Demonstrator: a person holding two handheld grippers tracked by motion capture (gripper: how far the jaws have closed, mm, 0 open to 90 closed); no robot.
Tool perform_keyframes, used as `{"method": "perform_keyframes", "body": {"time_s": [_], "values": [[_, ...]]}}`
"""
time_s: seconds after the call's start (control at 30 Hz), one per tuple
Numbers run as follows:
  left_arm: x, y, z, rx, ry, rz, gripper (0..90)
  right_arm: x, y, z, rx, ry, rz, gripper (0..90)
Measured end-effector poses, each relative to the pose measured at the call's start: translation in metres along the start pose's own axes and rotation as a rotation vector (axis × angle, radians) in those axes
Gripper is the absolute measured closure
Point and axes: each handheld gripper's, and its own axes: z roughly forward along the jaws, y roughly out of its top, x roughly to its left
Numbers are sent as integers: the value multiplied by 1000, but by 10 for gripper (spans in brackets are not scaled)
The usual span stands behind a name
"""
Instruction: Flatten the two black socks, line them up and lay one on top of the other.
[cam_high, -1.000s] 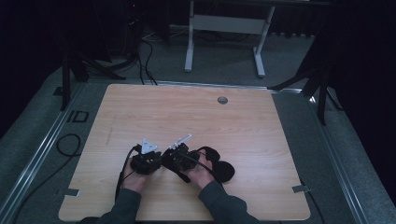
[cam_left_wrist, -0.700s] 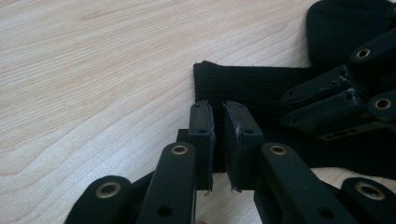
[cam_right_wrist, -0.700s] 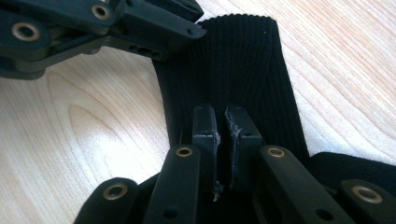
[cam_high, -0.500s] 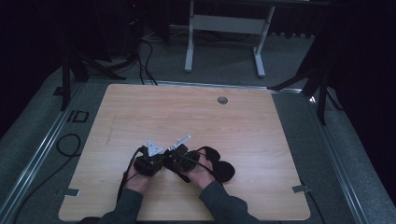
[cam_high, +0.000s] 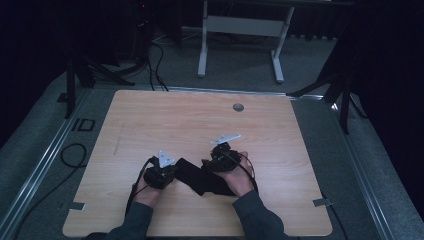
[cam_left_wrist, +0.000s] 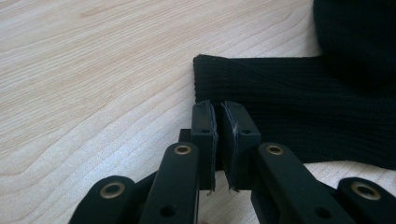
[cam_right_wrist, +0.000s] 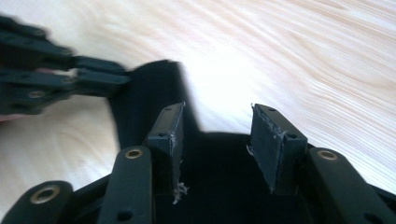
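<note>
Black knit cloth (cam_high: 202, 176) lies near the surface's (cam_high: 165, 120) front edge. Left gripper (cam_left_wrist: 218, 122) clamps its edge; right gripper (cam_right_wrist: 219, 140), jaws just opening, empty above it. Next: regrasp elsewhere to fold.

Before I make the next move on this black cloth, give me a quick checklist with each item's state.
1. Left gripper clamped on the black cloth edge: ok, jaws pinched together over the hem.
2. Right gripper free of the cloth: ok, its jaws have just been opening and stand apart above it.
3. Cloth lying flat: not ok, a fold rises at one end.
4. Cloth fully on the table: ok.
5. Cables clear of the cloth: cannot tell.
</note>
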Motion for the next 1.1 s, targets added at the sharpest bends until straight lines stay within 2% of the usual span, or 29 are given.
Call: {"method": "perform_keyframes", "body": {"time_s": [0.17,0.27,0.37,0.43,0.47,0.6,0.73,1.0,1.1], "values": [[0,0,0,1,1,1,839,-25,-12,-3,7,-73,48,538],[0,0,0,1,-1,-3,838,-40,-21,0,31,-143,58,538],[0,0,0,1,-2,-3,838,-53,-30,6,53,-166,97,548],[0,0,0,1,-2,-4,835,-59,-35,9,57,-187,113,589],[0,0,0,1,-3,-4,834,-61,-37,10,59,-182,123,592],[1,-1,0,1,-5,-5,829,-64,-40,16,75,-186,122,575],[0,-1,-1,1,-7,-6,828,-60,-39,19,79,-220,80,569],[0,-1,-1,-2,-9,-9,825,-54,-40,21,67,-207,49,792],[0,-1,-1,-1,-9,-8,824,-53,-40,21,65,-205,46,833]]}}
